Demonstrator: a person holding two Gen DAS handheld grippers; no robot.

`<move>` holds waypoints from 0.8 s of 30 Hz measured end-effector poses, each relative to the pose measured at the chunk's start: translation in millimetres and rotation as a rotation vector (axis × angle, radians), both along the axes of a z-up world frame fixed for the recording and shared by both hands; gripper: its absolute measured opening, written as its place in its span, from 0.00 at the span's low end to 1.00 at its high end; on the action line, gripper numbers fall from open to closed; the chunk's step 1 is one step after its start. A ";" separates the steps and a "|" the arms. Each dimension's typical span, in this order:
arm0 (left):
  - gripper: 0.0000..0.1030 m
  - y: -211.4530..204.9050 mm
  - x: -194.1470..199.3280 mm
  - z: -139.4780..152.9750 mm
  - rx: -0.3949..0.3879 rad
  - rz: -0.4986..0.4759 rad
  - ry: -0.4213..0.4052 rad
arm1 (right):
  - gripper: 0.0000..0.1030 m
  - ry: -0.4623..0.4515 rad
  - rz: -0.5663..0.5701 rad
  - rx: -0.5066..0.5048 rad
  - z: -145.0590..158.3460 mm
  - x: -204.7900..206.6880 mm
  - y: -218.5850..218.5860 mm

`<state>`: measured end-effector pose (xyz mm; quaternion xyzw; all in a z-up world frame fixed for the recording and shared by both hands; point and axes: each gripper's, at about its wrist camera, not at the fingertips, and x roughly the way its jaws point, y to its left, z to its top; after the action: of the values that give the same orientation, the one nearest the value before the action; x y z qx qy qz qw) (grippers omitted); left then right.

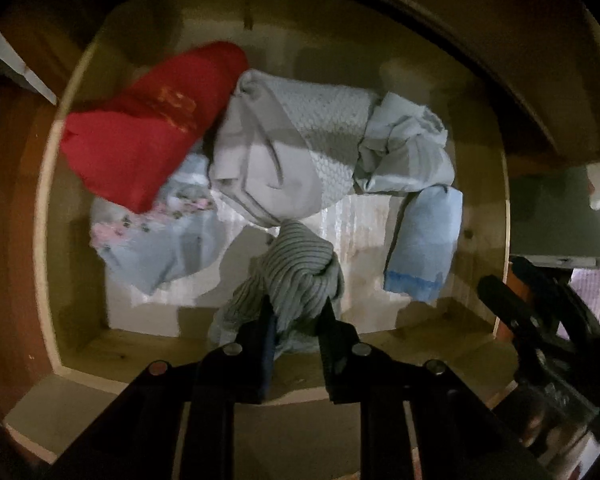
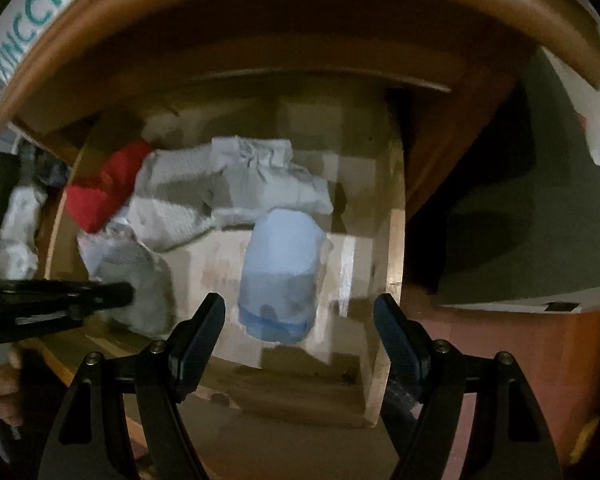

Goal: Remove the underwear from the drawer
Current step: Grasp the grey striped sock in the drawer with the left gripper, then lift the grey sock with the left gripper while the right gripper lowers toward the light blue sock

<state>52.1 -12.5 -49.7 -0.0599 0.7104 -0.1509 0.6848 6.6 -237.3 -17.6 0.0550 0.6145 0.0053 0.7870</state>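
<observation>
The open wooden drawer (image 1: 80,344) holds several pieces of underwear. My left gripper (image 1: 298,312) is shut on a grey ribbed piece (image 1: 300,264) near the drawer's front. That grey piece (image 2: 140,276) and the left gripper (image 2: 100,294) also show at the left of the right wrist view. A light blue piece (image 1: 424,240) lies at the right; it sits just beyond my right gripper (image 2: 300,312), which is open and empty above the drawer's front (image 2: 376,380). The blue piece (image 2: 280,272) lies between the lines of its fingers.
A red piece (image 1: 140,132), a grey-white textured piece (image 1: 292,144) and a floral light blue piece (image 1: 152,240) lie further back. The brown cabinet top (image 2: 260,12) overhangs the drawer. The right gripper (image 1: 540,312) shows at the right edge.
</observation>
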 end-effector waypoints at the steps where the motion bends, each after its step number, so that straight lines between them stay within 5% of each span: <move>1: 0.19 2.6 -1.6 3.2 0.002 -0.004 -0.018 | 0.72 0.008 0.006 -0.003 -2.6 1.3 1.1; 13: 0.19 16.1 -24.0 66.7 -0.003 -0.012 -0.278 | 0.72 0.129 0.049 0.001 -28.5 9.8 15.2; 24: 0.19 37.2 -46.3 113.1 0.001 -0.050 -0.414 | 0.75 0.264 0.156 -0.089 -55.0 43.8 38.9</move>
<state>5.8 24.8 63.4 -0.0097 0.5561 -0.1767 0.8121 50.4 -198.4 -72.6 -0.0277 0.7147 0.0321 0.6981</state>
